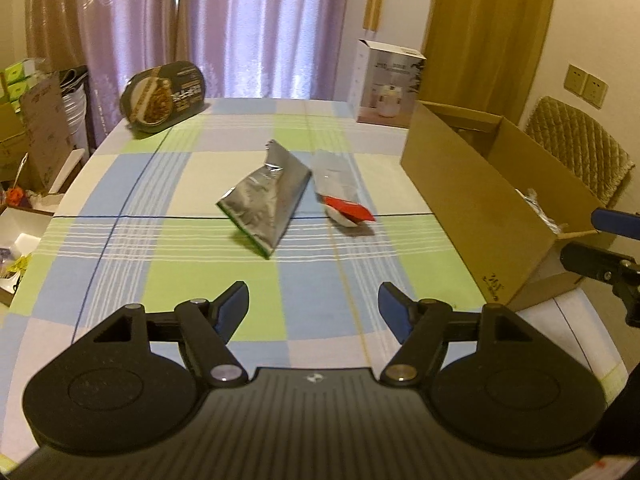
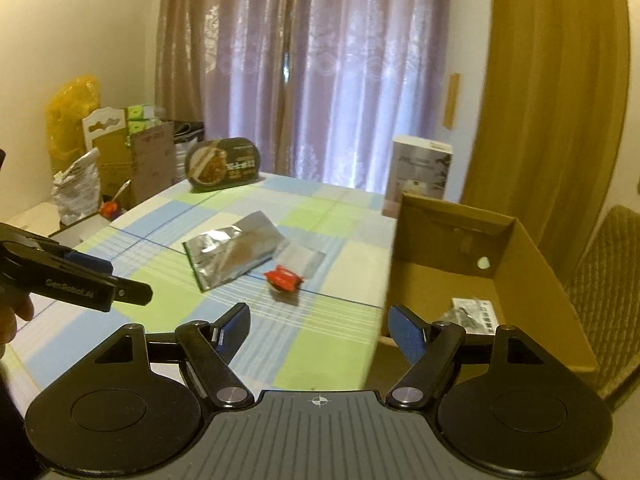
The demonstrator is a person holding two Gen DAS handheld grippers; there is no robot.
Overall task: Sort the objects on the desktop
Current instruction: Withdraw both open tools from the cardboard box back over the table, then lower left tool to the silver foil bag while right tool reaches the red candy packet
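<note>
**Both grippers spread and empty, wrappers waiting mid-table**

Left gripper (image 1: pixel 313 307) hovers low over the near part of the checked tablecloth (image 1: pixel 168 248) with its blue pads wide apart and nothing between them; the right gripper (image 2: pixel 319 326) is spread the same way, also empty, hanging over the table edge beside the cardboard box (image 2: pixel 532 280).

The things to sort lie in the middle of the table: a crumpled silver foil bag (image 1: pixel 267 204) and, just to its right and touching or nearly touching, a second silver wrapper with a red end (image 1: pixel 340 192). The open box stands at the right edge, with at least one packet (image 2: pixel 474 316) already lying in it.

The next pick is probably the foil bag, straight ahead of the left gripper. It looks light, slippery and springy, so the pads should close on a raised crease or the lifted far corner rather than press down on flat foil, and lift slowly so the neighbour is not dragged along.

An oval meal tray (image 1: pixel 166 98) and a white carton (image 1: pixel 386 84) stand at the far edge; whether they belong to the sort is unclear. Much of the box floor is hidden by its near wall, print on the packets is unreadable, and the right-wrist view is motion-blurred.
</note>
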